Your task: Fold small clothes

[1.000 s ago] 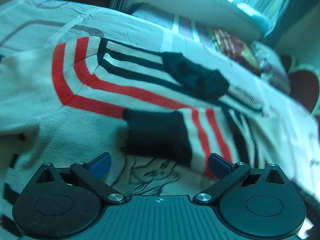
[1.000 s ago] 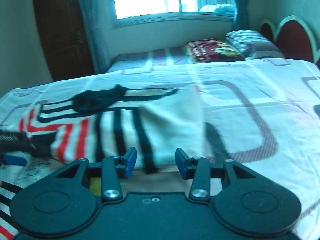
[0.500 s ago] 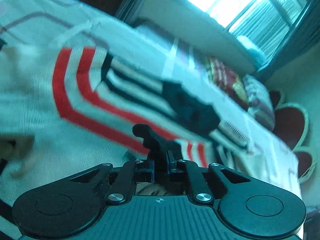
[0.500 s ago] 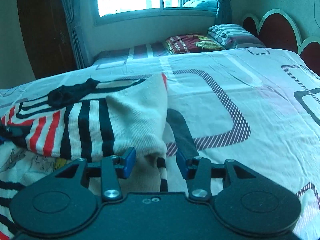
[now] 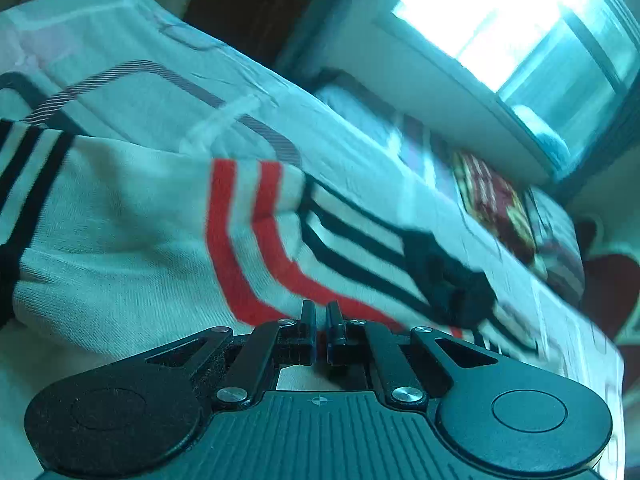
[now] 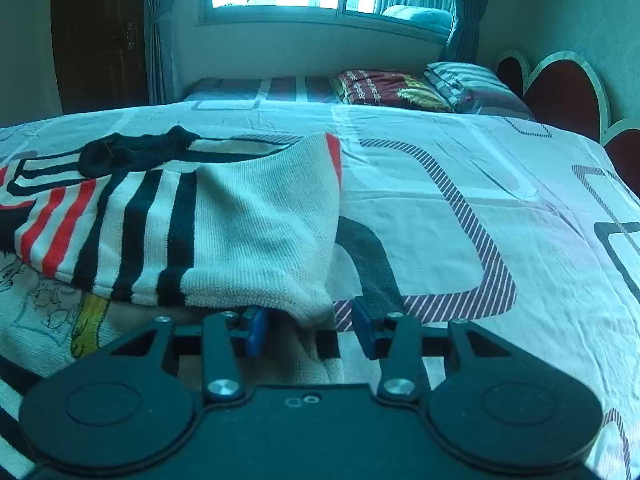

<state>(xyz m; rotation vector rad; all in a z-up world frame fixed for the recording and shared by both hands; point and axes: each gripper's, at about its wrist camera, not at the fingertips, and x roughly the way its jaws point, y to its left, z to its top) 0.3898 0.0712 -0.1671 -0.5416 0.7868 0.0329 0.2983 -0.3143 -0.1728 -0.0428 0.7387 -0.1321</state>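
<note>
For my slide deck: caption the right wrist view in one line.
Right gripper straddles the folded-over sleeve tip of a striped sweater on a patterned bedsheet, pads not pressing it.

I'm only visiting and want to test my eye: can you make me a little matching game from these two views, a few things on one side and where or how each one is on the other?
Things
1. left gripper
2. right gripper
3. black sock
4. dark red pillow

States or places
A. lying on the far part of the striped sweater
B. at the head of the bed, beside a striped pillow
C. jaws shut, with red-striped cloth at the tips
D. jaws apart, with the sweater's folded corner between them

Pairs: 1-C, 2-D, 3-A, 4-B
</note>
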